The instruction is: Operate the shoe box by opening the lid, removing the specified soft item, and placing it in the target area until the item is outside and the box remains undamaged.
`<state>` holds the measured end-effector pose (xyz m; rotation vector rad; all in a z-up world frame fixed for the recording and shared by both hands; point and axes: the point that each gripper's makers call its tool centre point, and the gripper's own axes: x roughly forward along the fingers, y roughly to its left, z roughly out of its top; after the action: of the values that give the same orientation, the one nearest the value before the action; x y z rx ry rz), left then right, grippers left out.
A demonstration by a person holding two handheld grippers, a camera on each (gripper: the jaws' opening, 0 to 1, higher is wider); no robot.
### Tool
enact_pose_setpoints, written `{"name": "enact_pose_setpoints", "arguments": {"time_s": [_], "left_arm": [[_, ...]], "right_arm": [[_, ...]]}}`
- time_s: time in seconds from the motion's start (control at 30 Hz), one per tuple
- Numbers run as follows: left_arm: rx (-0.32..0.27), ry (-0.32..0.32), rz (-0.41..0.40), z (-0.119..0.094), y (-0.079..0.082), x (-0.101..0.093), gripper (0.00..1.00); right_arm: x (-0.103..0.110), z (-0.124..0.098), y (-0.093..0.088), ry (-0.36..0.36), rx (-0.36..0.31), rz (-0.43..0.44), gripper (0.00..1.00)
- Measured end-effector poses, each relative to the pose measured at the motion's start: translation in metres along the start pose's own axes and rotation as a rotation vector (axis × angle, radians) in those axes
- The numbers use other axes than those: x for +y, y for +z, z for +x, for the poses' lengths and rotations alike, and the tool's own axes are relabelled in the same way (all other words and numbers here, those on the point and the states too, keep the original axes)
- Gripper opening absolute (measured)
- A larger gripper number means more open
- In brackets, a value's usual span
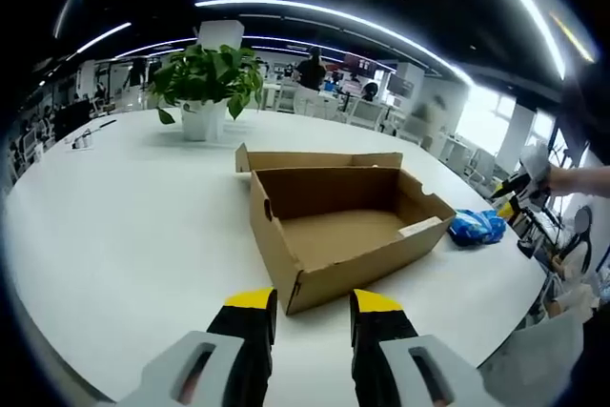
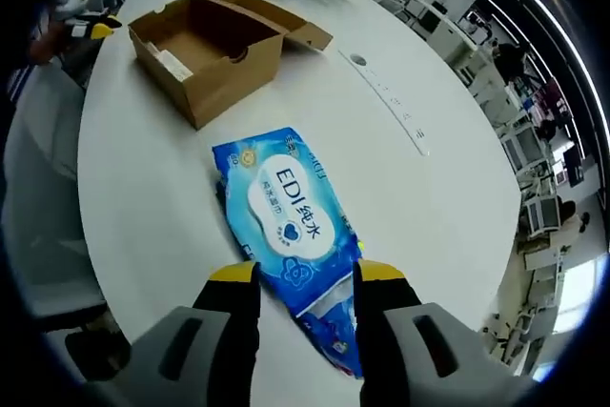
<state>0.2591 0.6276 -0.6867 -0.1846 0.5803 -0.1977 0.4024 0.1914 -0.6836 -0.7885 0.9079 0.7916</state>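
Across the white worktop (image 1: 143, 226) I see the shoe box (image 1: 343, 226) open, lid back. My left claw (image 1: 315, 310) hangs open, empty, near its corner. My right claw (image 2: 298, 281) stands open around the blue wipes pack (image 2: 286, 212), lying outside the box.

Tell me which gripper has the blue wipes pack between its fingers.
The right gripper: the blue wipes pack lies between its fingers. The left gripper faces the open box.
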Motion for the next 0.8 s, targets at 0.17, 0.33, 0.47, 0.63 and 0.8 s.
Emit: {"name": "enact_pose_setpoints", "arguments": {"time_s": [0.17,0.33,0.47,0.63,0.8], "left_arm": [[-0.002,-0.023,0.009,0.001,0.001,-0.005,0.31],[0.005,-0.061,0.026,0.004,-0.001,-0.013,0.34],[0.004,-0.08,0.034,0.004,-0.001,-0.017,0.35],[-0.004,-0.096,0.029,0.005,-0.001,-0.016,0.35],[-0.009,-0.109,0.021,0.005,0.0,-0.017,0.36]], "right_arm": [[0.024,0.009,0.038,0.05,-0.055,0.008,0.35],[0.046,0.017,0.071,0.09,-0.094,0.0,0.35],[0.064,0.021,0.097,0.121,-0.121,-0.014,0.35],[0.079,0.026,0.122,0.154,-0.148,-0.026,0.35],[0.092,0.033,0.14,0.185,-0.16,-0.029,0.35]]}}
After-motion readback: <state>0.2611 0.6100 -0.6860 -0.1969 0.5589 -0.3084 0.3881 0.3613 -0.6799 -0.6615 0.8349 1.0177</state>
